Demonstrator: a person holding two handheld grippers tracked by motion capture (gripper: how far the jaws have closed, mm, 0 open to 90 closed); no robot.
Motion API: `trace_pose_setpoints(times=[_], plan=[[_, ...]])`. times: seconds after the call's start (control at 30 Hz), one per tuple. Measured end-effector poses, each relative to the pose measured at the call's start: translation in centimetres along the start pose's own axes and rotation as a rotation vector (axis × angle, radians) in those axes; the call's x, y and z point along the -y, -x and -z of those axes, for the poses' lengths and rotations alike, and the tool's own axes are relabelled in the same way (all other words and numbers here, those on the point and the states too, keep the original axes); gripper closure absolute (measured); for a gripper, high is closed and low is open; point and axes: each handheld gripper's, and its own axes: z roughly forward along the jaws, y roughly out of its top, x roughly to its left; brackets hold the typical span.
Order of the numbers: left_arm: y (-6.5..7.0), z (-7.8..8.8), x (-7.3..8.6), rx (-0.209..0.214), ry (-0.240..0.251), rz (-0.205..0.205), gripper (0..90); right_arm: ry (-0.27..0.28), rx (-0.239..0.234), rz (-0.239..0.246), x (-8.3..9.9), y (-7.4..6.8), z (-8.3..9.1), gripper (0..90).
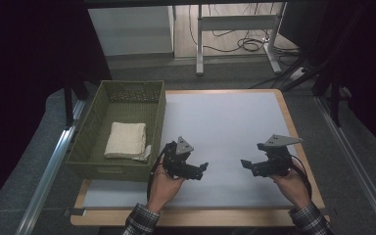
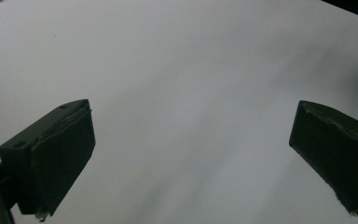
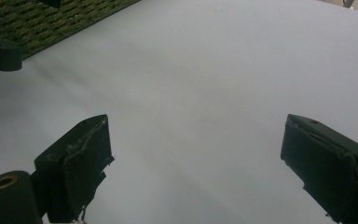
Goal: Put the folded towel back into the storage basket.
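Over the white table (image 1: 225,127), both claws gape wide and empty: left claw (image 1: 203,169), right claw (image 1: 245,164). The folded cloth (image 1: 125,139) lies in the green basket (image 1: 90,142); a careless reach could snag the rim.

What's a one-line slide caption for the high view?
Left gripper and right gripper, both open, face each other over the white mat; folded cloth lies in the green basket.

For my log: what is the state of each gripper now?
Left gripper: open, holding nothing.
Right gripper: open, holding nothing.
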Motion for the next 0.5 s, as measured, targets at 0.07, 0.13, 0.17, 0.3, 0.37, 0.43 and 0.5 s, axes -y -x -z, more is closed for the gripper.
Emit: trace_pose_setpoints(times=[0.07,0.13,0.17,0.3,0.37,0.43,0.5], plan=[[0.2,0.1,0.6,-0.004,0.0,-0.005,0.4,-0.002,0.005,-0.006,0.6,0.1,0.3,8.6],[0.4,0.2,1.2,-0.006,0.004,-0.001,0.4,-0.009,0.014,-0.008,1.2,0.2,0.5,8.7],[0.4,0.3,1.5,-0.006,0.008,0.003,0.5,-0.012,0.019,-0.008,1.5,0.2,0.6,8.7],[0.8,0.5,2.5,-0.014,0.011,0.002,0.6,-0.023,0.034,-0.016,2.7,0.1,0.8,8.6],[1.0,0.6,3.0,-0.014,0.012,0.002,0.6,-0.028,0.037,-0.017,3.3,0.0,0.9,8.7],[1.1,0.6,3.6,-0.008,0.018,0.011,0.6,-0.032,0.043,-0.012,3.8,-0.2,0.9,8.6],[1.1,0.5,3.9,-0.003,0.02,0.016,0.7,-0.034,0.047,-0.013,4.2,-0.5,0.9,8.6]])
